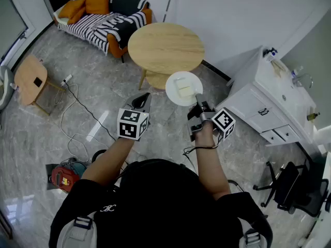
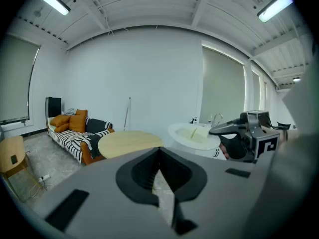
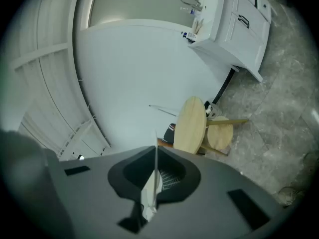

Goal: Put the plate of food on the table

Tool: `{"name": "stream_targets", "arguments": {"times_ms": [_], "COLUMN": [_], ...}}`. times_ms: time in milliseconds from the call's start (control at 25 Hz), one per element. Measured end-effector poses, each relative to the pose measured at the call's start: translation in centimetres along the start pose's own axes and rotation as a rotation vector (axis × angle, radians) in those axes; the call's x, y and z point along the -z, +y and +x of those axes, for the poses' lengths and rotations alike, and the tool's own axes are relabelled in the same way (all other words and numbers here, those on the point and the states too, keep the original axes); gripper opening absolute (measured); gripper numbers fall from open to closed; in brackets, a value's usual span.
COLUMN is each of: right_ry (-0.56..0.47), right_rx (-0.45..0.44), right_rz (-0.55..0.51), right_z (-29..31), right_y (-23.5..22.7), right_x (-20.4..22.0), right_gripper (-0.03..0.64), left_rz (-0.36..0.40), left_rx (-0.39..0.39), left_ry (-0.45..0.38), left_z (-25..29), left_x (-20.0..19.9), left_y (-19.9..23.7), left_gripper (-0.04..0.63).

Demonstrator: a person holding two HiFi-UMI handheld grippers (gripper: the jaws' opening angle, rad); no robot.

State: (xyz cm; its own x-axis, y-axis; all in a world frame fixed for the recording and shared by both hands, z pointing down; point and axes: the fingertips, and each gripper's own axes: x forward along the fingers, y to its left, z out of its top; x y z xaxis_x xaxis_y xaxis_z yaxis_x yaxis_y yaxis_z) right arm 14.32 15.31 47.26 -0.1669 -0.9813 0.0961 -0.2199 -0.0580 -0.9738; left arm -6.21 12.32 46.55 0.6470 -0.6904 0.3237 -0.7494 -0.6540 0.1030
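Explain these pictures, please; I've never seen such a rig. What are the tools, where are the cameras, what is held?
A person holds a tool in each hand, each ending in tongs. One picture comes from a head camera looking down; the others from cameras riding on each tool. The right tongs pinch the rim of a white plate of pale food, in the air near the edge of the round wooden table. The left tongs are shut and empty.
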Motion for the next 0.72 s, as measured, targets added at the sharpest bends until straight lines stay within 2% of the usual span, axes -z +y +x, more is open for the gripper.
{"name": "stream_targets", "arguments": {"times_ms": [280,720], "right_ry": [0.005,0.001], "right_rx": [0.042,0.069], "right_rz": [-0.027,0.014], "right_z": [0.0,-0.1], "right_y": [-0.5,-1.6], "right_x": [0.5,0.3], "right_gripper": [0.021,0.020], "left_rz": [-0.006,-0.012], "left_rx": [0.009,0.001], "left_ry": [-0.001,0.005], "left_z": [0.3,0.6], "left_x": [0.0,0.0], "left_y": [0.2,0.2], "left_gripper": [0.008,0.008]}}
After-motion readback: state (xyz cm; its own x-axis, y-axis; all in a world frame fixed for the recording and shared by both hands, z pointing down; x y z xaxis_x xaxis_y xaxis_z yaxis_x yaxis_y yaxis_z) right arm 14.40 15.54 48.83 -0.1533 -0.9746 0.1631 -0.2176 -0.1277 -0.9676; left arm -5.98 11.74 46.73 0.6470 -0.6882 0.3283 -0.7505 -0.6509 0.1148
